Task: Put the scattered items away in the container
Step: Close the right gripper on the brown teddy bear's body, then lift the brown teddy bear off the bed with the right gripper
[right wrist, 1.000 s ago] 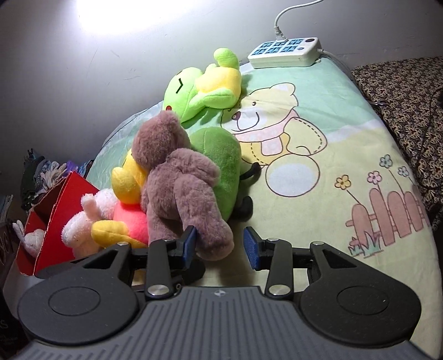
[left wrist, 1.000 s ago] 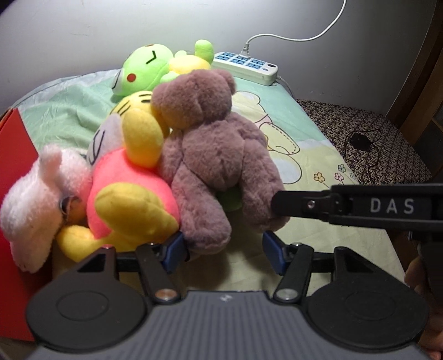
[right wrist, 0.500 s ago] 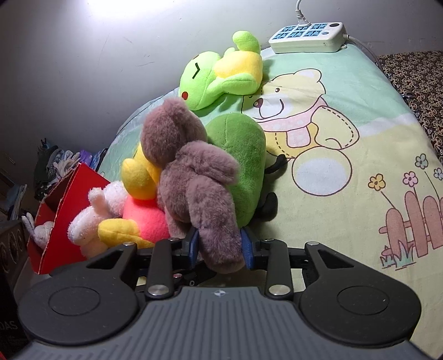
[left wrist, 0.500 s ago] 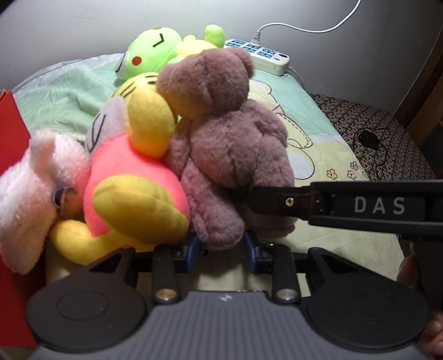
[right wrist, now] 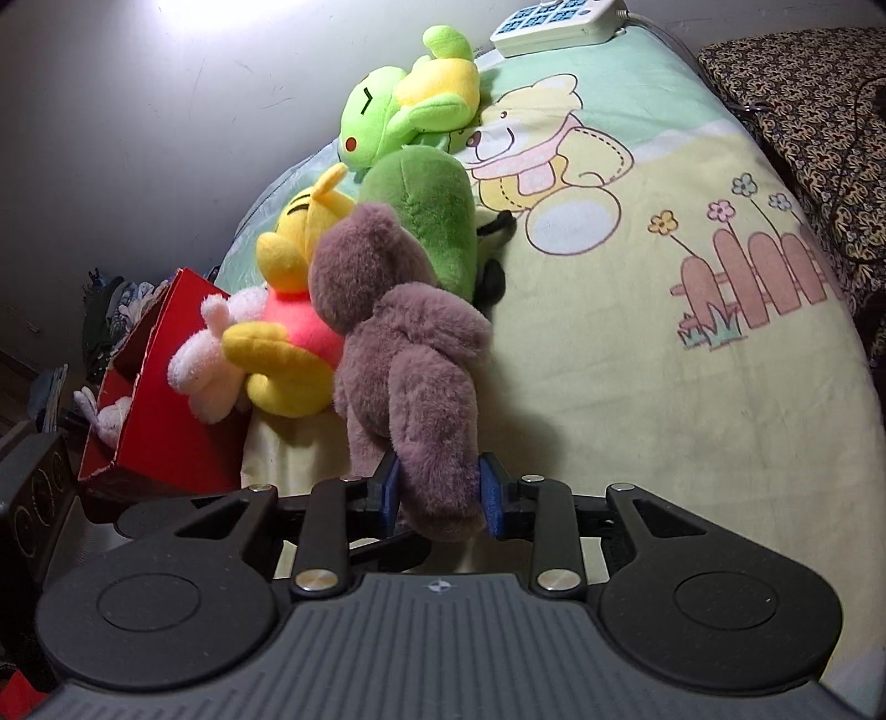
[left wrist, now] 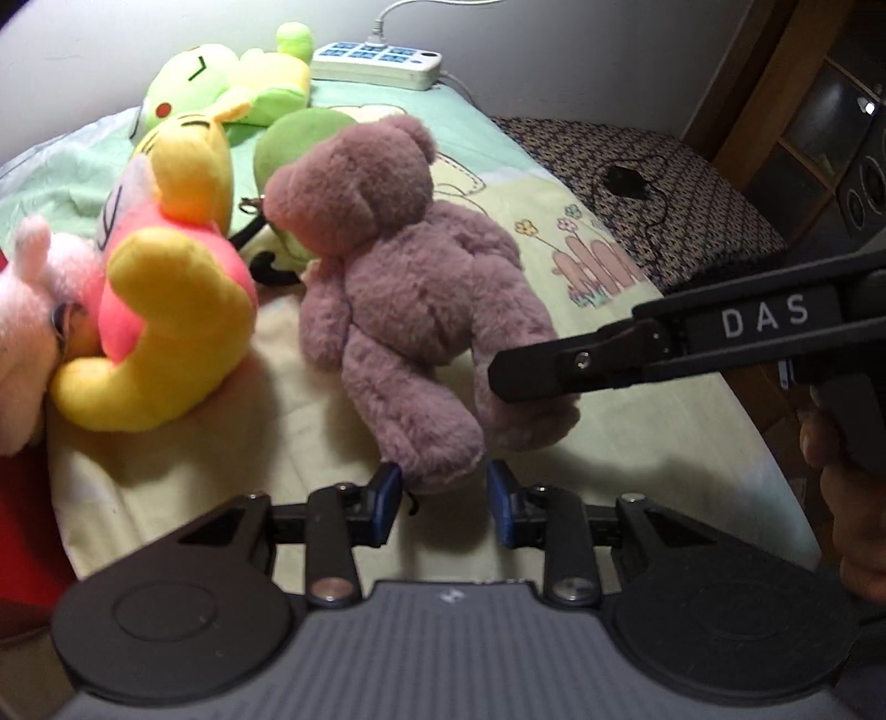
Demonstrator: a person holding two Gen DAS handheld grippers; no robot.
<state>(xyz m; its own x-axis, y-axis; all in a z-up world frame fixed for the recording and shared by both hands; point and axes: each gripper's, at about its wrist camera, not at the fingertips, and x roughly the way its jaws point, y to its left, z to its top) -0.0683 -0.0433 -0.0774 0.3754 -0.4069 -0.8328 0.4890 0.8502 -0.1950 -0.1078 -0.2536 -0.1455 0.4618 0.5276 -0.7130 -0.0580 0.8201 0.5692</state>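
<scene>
Both grippers were on the mauve teddy bear (left wrist: 410, 288), near the front edge of the bed (right wrist: 637, 387). The left gripper (left wrist: 443, 501) pitched steeply down, its blue pads (left wrist: 386, 498) clamped on one of the bear's legs. The right gripper (right wrist: 437, 495) angled down less steeply, jaws closed on the other leg. In the left wrist view its black finger (left wrist: 581, 365), marked DAS, reached in from the right across that leg, with part of the person's hand (left wrist: 853, 498) visible at the right edge of the frame.

The bear sat tilted, head toward the far wall, touching the yellow bear in a pink shirt (right wrist: 293, 332) on its left. A pale pink plush (right wrist: 205, 365) leaned against the red box (right wrist: 160, 399) at the bed's left edge; a white plush (right wrist: 108, 421) lay inside. A green frog plush (right wrist: 404, 122) and white power strip (right wrist: 554, 25) lay toward the far edge.
</scene>
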